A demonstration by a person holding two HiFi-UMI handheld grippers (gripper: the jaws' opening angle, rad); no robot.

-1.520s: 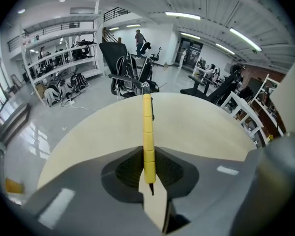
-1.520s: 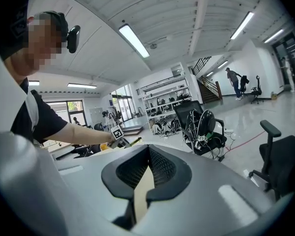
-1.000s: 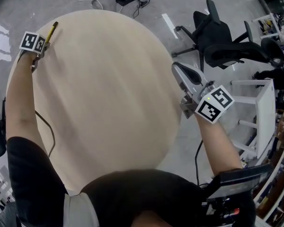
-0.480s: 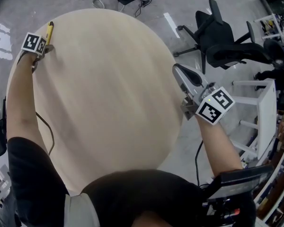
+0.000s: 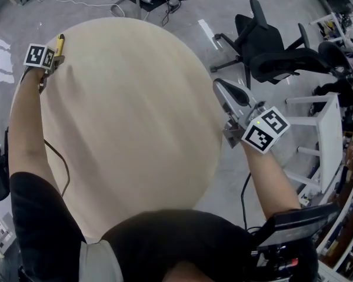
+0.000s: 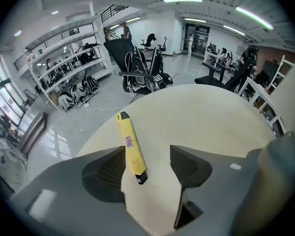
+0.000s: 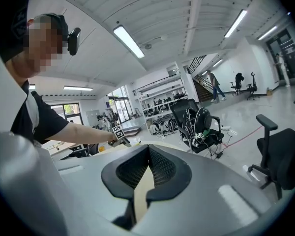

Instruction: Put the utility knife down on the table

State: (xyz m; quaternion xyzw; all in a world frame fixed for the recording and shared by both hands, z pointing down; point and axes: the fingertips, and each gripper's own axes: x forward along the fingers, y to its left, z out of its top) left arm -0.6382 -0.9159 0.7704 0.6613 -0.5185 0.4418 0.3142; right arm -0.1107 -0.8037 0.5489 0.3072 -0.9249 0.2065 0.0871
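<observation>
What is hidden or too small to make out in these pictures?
- Head view: the left tool, its jaws just opened with the utility knife lying loose between them, covers the knife's near end.
- Left gripper view: the knife's label print is too small to read.
- Right gripper view: the right tool blocks the table except one thin strip.
- Head view: the person's torso hides the table's near edge.

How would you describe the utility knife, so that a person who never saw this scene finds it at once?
Look at the large round pale wooden table. Near its far left edge lies the slim yellow utility knife with black ends. It is the only loose object on the tabletop.
</observation>
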